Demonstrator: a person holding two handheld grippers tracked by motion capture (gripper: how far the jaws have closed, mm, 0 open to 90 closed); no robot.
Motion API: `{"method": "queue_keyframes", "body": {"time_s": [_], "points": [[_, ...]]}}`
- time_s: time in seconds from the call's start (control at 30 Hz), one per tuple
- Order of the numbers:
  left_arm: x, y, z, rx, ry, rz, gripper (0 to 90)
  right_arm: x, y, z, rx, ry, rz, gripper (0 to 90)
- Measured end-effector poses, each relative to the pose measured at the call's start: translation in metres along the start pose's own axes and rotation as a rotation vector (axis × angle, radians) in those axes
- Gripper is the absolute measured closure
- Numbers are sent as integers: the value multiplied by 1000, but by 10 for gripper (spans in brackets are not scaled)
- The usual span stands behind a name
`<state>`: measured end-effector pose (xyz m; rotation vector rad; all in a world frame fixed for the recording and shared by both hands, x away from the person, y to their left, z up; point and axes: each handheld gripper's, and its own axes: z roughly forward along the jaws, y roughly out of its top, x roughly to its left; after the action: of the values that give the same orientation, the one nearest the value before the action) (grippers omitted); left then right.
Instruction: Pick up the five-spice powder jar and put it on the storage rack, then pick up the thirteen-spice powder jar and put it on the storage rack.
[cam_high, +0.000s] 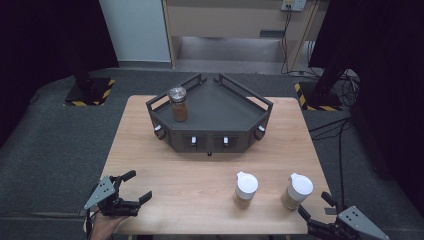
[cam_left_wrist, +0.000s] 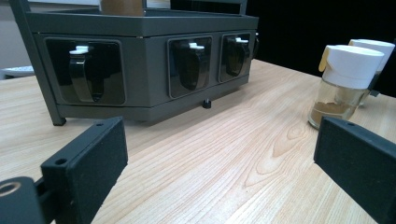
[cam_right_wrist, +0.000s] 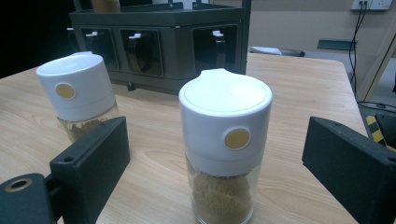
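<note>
Two white-capped spice jars stand on the wooden table: one (cam_high: 246, 189) near the front centre, the other (cam_high: 298, 190) to its right. A dark grey rack (cam_high: 210, 112) sits at the table's back, with a silver-lidded jar of brown spice (cam_high: 178, 103) on its top left. My left gripper (cam_high: 133, 189) is open at the front left corner, nothing between its jaws. My right gripper (cam_high: 315, 205) is open just in front of the right jar, which stands close between the jaws in the right gripper view (cam_right_wrist: 225, 144). The other white-capped jar (cam_right_wrist: 79, 93) is behind it to the left.
The rack's front faces hold small recessed hooks with white tips (cam_left_wrist: 190, 63). Bare wood lies between the rack and the jars (cam_high: 175, 170). Dark floor and black stands surround the table (cam_high: 295, 107).
</note>
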<state>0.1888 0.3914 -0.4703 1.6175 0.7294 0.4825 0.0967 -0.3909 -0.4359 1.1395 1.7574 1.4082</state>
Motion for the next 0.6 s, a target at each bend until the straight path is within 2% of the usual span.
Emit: {"method": "queue_keyframes", "body": {"time_s": [0.6], "points": [[0, 2, 2, 16, -15, 3, 20, 0, 0, -1, -4, 2, 1, 73]]}}
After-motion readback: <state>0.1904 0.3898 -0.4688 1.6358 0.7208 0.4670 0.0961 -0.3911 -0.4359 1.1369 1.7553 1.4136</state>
